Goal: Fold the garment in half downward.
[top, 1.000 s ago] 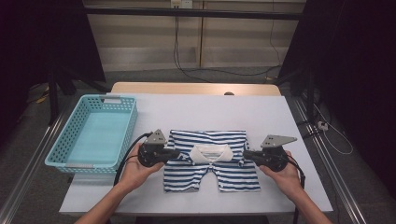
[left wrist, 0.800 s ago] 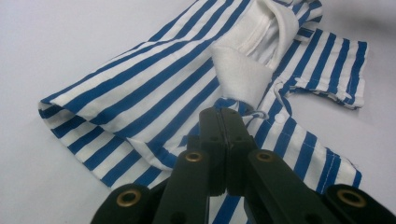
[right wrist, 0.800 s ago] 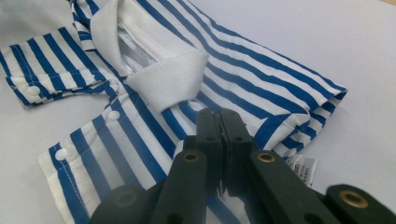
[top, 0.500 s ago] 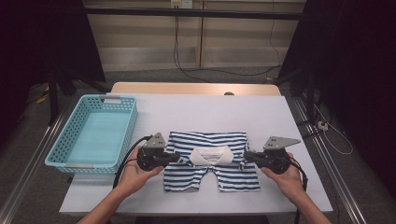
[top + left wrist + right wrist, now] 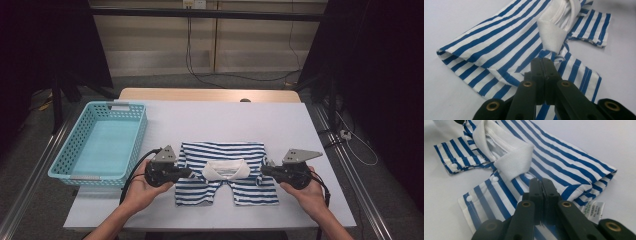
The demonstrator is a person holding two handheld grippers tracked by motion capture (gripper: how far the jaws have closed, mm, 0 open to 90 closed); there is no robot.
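The fingers (image 5: 541, 67) of the left gripper (image 5: 192, 173) are clenched tight, with a fold of the striped shirt (image 5: 227, 172) pinched between them at the garment's 9 o'clock edge. The right gripper (image 5: 263, 171) is clamped the same way on the shirt's 3 o'clock edge, its jaws pressed together over the cloth in the right gripper view.

The shirt is blue and white, folded, and lies flat on the white table (image 5: 225, 120), toward 6 o'clock of the tabletop. Its white collar (image 5: 226, 169) sits at the centre, and the two front flaps point to 6 o'clock. In the right gripper view, white snap buttons (image 5: 495, 179) run along one front flap, and a small label (image 5: 594, 211) peeks out at 4 o'clock of the jaws.

Each gripper is carried by a hand: the left hand (image 5: 142, 192) and right hand (image 5: 310, 197) enter from 6 o'clock of the high view.

A turquoise basket (image 5: 75, 150) stands at 9 o'clock of the shirt, near the left gripper but apart from it.
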